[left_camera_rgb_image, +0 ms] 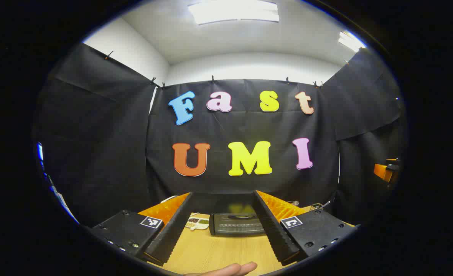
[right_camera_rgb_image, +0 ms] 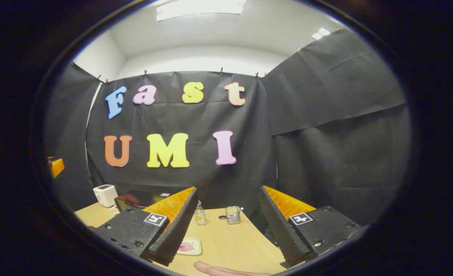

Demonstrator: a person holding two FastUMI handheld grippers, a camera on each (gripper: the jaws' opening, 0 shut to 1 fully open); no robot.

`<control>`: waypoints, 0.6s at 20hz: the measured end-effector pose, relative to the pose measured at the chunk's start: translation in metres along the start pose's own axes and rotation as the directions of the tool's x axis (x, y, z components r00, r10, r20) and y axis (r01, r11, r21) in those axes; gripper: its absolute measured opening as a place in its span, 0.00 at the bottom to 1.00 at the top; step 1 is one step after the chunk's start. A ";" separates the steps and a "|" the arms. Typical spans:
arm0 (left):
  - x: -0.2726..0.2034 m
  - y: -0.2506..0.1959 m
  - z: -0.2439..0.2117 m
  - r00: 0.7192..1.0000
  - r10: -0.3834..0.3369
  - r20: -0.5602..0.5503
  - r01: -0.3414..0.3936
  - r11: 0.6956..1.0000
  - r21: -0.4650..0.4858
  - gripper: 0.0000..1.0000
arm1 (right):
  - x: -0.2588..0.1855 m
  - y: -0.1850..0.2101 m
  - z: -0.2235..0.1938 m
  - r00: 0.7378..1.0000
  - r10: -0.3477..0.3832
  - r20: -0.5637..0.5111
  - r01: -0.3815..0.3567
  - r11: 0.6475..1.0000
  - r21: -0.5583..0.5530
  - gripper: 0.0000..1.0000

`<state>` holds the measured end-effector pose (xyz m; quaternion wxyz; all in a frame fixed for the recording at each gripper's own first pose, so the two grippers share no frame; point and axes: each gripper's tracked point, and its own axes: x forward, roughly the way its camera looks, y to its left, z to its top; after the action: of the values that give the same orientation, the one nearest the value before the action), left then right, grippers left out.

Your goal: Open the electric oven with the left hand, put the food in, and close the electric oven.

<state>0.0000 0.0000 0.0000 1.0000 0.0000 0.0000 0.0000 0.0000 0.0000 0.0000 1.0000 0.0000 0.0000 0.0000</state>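
Note:
The black electric oven [left_camera_rgb_image: 237,224] stands on the wooden table [left_camera_rgb_image: 211,253] straight ahead in the left gripper view, door closed, framed between the open fingers of my left gripper [left_camera_rgb_image: 222,239]. A small plate of food [left_camera_rgb_image: 196,223] lies left of the oven. In the right gripper view my right gripper [right_camera_rgb_image: 226,239] is open above the table [right_camera_rgb_image: 234,241] with nothing between its fingers. A pale plate holding a pink piece of food [right_camera_rgb_image: 188,246] lies beside its left finger. The oven [right_camera_rgb_image: 128,202] shows partly at the left, behind that finger.
A white toaster [right_camera_rgb_image: 105,195] stands at the table's far left. A small bottle [right_camera_rgb_image: 200,216] and a glass jar [right_camera_rgb_image: 233,214] stand near the back edge. Fingertips of a hand [left_camera_rgb_image: 230,269] show at the bottom of both views. The other gripper's orange part [left_camera_rgb_image: 385,171] shows far right.

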 end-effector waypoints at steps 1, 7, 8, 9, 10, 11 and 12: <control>0.000 0.003 -0.002 1.000 0.004 -0.002 -0.004 1.000 0.002 0.96 | 0.000 0.001 -0.001 1.000 0.002 0.000 -0.002 1.000 -0.007 0.99; -0.002 0.000 -0.015 1.000 -0.010 -0.025 0.011 0.999 0.045 0.96 | -0.003 0.006 -0.002 1.000 0.027 0.000 -0.027 1.000 0.004 1.00; -0.002 -0.002 -0.018 0.999 -0.018 -0.031 0.020 0.999 0.044 0.96 | -0.003 0.006 -0.004 1.000 0.030 -0.003 -0.029 1.000 0.004 0.98; -0.003 -0.004 -0.020 0.999 -0.030 -0.038 0.032 0.998 0.046 0.96 | -0.003 0.007 -0.006 0.999 0.037 -0.009 -0.037 0.999 0.001 1.00; -0.003 -0.007 -0.021 0.999 -0.038 -0.039 0.040 0.998 0.046 0.96 | -0.003 0.007 -0.007 0.999 0.041 -0.012 -0.041 0.999 -0.002 1.00; -0.004 -0.008 -0.022 0.998 -0.040 -0.038 0.042 0.998 0.047 0.96 | -0.003 0.005 -0.009 0.999 0.043 -0.014 -0.043 0.999 -0.001 1.00; -0.003 -0.010 -0.022 0.998 -0.043 -0.037 0.045 0.998 0.051 0.96 | -0.002 0.005 -0.008 0.999 0.045 -0.012 -0.045 0.999 0.007 1.00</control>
<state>-0.0034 -0.0098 -0.0217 0.9993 0.0261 0.0181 -0.0221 -0.0021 0.0048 -0.0084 0.9997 0.0036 0.0062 0.0227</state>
